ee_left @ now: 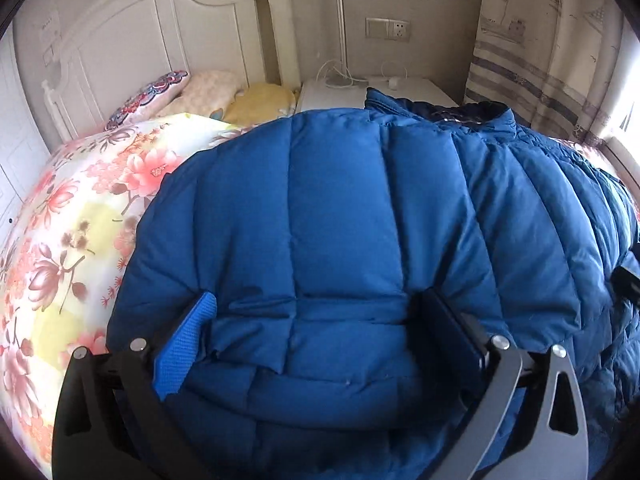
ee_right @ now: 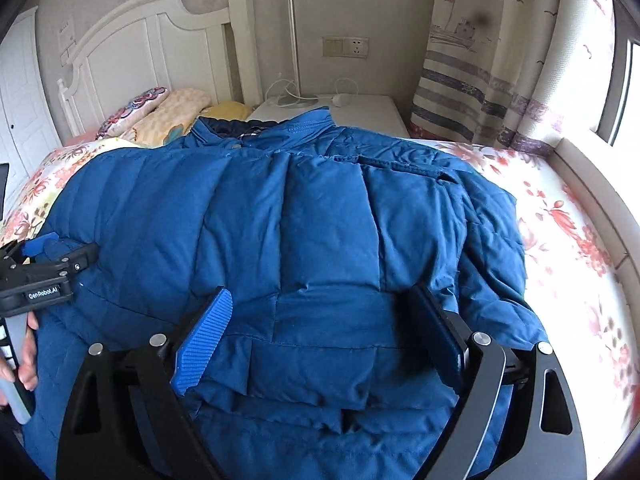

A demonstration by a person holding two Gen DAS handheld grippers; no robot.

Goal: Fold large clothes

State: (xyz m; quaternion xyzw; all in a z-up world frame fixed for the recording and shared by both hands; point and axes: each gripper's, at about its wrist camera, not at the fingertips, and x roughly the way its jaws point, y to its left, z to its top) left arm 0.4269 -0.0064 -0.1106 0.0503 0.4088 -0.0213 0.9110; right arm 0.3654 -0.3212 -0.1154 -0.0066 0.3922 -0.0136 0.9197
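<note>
A large blue quilted down jacket (ee_right: pixel 320 216) lies spread on the bed, collar toward the headboard; it also fills the left wrist view (ee_left: pixel 340 220). My left gripper (ee_left: pixel 316 320) is open, its jaws wide apart on either side of a puffy fold at the jacket's near edge. My right gripper (ee_right: pixel 320 320) is open in the same way over the jacket's near hem. The left gripper also shows at the left edge of the right wrist view (ee_right: pixel 52 260), resting on the jacket's left side.
The bed has a floral sheet (ee_left: pixel 80 216) (ee_right: pixel 568 240). Pillows (ee_right: pixel 168 112) lie by the white headboard (ee_right: pixel 152 48). A white nightstand (ee_right: pixel 352 108) with a lamp and cables stands behind. A curtain (ee_right: pixel 500 60) and window ledge are at right.
</note>
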